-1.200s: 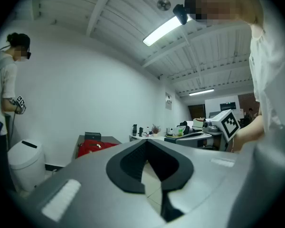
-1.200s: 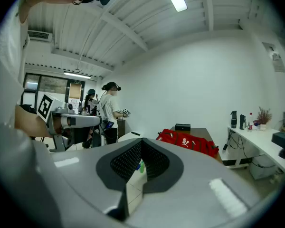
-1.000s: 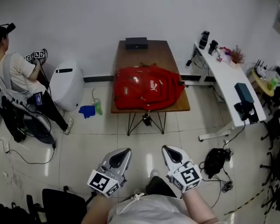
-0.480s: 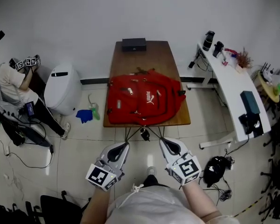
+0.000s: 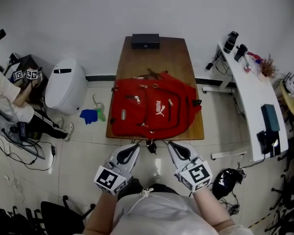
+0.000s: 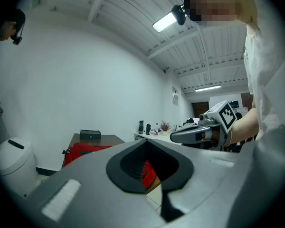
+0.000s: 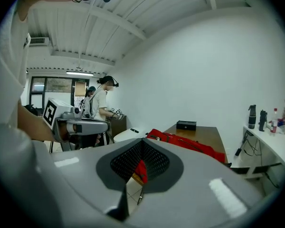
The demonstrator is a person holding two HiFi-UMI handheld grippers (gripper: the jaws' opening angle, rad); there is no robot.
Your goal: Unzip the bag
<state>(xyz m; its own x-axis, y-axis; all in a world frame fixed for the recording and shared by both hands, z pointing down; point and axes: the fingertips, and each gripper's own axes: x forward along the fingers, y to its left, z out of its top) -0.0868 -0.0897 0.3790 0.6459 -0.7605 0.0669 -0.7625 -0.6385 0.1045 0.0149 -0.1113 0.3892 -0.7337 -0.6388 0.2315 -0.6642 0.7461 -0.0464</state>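
Hovering at lower centre, left gripper (image 5: 133, 148) and right gripper (image 5: 172, 146) sit pinched shut, empty, short of the red bag (image 5: 154, 109); closed tips could shove it along the table (image 5: 159, 58), missing the zipper.

Clad in a white short-sleeved top (image 5: 157, 214), with a pale drawstring (image 5: 144, 194) knotted at the front. Equipped with a left gripper (image 5: 130, 153) and a right gripper (image 5: 176, 151), both in smooth grey shells tapering to rounded noses. Backed at the wrists by a left cube (image 5: 109, 180) and a right cube (image 5: 198, 174) of black-and-white square markers. Lined inside with black mesh-textured pads (image 7: 126, 163) around a diamond-shaped opening; marked on the shells with pale rectangular patches (image 7: 225, 196).
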